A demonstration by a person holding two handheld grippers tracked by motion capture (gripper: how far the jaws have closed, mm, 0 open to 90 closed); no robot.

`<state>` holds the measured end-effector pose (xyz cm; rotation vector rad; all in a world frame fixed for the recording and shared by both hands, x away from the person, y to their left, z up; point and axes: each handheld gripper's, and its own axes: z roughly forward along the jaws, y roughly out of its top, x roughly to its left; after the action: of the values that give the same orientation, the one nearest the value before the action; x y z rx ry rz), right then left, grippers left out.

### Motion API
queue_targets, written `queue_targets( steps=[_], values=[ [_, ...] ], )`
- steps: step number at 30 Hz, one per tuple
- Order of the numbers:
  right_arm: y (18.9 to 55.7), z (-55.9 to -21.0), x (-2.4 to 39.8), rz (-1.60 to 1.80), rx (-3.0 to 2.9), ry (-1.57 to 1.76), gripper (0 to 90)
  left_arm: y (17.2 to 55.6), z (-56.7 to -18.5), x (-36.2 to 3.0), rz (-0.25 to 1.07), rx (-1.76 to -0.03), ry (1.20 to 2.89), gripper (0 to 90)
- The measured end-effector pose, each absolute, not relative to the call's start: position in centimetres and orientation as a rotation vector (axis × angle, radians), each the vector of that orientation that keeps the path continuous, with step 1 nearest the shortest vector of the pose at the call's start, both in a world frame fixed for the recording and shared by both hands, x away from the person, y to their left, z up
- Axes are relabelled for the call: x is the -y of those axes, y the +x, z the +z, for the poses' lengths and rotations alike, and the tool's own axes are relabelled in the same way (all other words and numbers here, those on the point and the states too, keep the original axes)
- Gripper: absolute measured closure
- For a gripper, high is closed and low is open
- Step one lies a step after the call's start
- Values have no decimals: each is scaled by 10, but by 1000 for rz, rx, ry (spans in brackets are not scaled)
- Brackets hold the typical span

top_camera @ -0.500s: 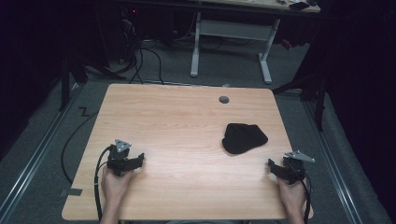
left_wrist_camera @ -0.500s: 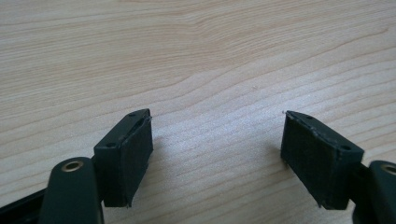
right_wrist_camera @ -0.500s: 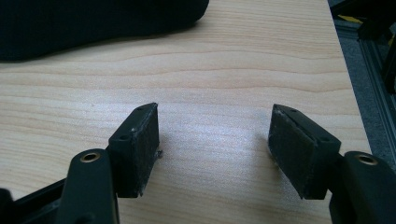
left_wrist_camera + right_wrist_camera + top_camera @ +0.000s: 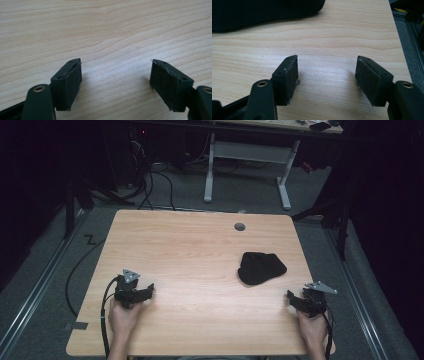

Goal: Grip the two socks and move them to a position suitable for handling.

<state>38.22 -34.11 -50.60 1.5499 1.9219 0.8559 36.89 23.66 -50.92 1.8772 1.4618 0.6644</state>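
Grey carpet and a white-legged desk (image 4: 247, 157) surround my pale wood counter (image 4: 190, 255). Black cloth (image 4: 261, 267) lies right of centre, near my right hand-held gripper (image 4: 292, 299). Left hand-held gripper (image 4: 147, 291) rests well apart. Both hold nothing, jaws spread wide.

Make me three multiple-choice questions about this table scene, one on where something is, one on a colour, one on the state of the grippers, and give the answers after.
1. Where does the cloth bundle lie on the table?
A. nearer the right gripper
B. nearer the left gripper
C. over the round hole

2. What colour is the cloth bundle?
A. white
B. black
C. red

3. How do both grippers' jaws stand?
A. shut on the bundle
B. shut on nothing
C. open, with bare wood between them

Answers: 1 A, the high view shows it on the right half, just ahead of the right gripper. 2 B, it is dark throughout. 3 C, both gripper views show the pads apart.
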Motion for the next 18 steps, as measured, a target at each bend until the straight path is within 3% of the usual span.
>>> queue_targets(
  steps=[18],
  values=[
    [379, -506, 337, 860, -1913, 1539, 482, 369, -509, -236, 668, -1467, 1874, 260]
  ],
)
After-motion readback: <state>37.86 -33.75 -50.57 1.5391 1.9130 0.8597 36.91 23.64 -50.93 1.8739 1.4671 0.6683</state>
